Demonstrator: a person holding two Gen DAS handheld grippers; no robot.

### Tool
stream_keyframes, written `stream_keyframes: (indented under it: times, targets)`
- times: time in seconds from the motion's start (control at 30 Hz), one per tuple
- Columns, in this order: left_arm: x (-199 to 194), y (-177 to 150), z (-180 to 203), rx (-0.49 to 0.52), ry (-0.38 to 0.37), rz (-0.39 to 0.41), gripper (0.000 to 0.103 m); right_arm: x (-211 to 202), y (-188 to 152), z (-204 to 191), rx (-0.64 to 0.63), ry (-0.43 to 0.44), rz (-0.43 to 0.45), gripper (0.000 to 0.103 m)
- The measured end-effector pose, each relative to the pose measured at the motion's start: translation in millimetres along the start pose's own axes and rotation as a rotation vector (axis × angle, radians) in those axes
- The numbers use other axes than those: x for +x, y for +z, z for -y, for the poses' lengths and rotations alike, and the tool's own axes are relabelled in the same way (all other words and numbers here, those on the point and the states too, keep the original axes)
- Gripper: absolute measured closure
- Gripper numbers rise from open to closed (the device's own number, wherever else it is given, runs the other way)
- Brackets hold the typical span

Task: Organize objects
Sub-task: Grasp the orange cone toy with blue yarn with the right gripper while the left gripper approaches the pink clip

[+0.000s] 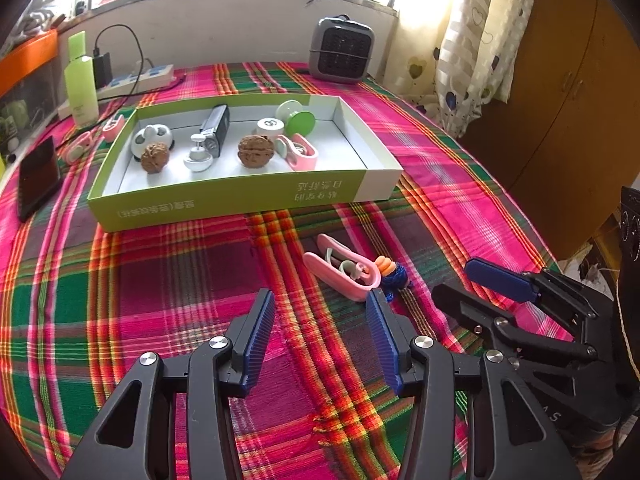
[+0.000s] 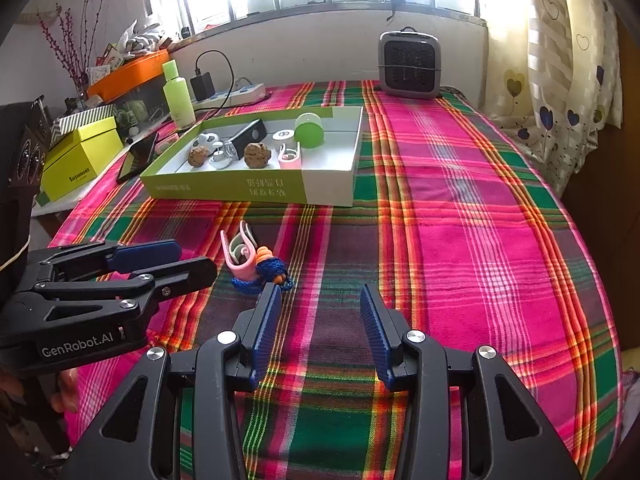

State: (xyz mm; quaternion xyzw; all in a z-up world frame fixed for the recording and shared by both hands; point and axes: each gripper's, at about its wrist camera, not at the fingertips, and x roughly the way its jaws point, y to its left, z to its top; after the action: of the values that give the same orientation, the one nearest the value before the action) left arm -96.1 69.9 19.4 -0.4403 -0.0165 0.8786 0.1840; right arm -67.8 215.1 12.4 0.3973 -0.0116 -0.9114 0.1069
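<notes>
A pink clip (image 1: 340,270) lies on the plaid cloth, touching a blue knitted toy with orange rings (image 1: 394,276); both show in the right wrist view, the clip (image 2: 240,254) and the toy (image 2: 270,270). My left gripper (image 1: 320,320) is open and empty, just short of them. My right gripper (image 2: 320,312) is open and empty, to the right of the toy; it also shows in the left wrist view (image 1: 472,284). The green and white box (image 1: 224,204) behind holds two walnuts (image 1: 256,151), another pink clip (image 1: 302,152), a green lid (image 1: 300,120) and several small gadgets.
A grey heater (image 1: 342,50) stands at the back. A green bottle (image 1: 80,84), a power strip (image 1: 140,80), a dark phone (image 1: 38,178) and more pink clips (image 1: 80,146) lie left of the box. Yellow boxes (image 2: 80,156) sit at the far left.
</notes>
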Motion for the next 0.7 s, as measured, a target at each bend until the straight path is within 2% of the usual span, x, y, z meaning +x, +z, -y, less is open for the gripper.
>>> stream_keyframes:
  times: [0.7]
  targets:
    - [6.7,1.9,-15.2,-0.048,0.050,-0.018,0.057,26.8,11.1,-12.4,-0.103,0.077,-0.085,0.060]
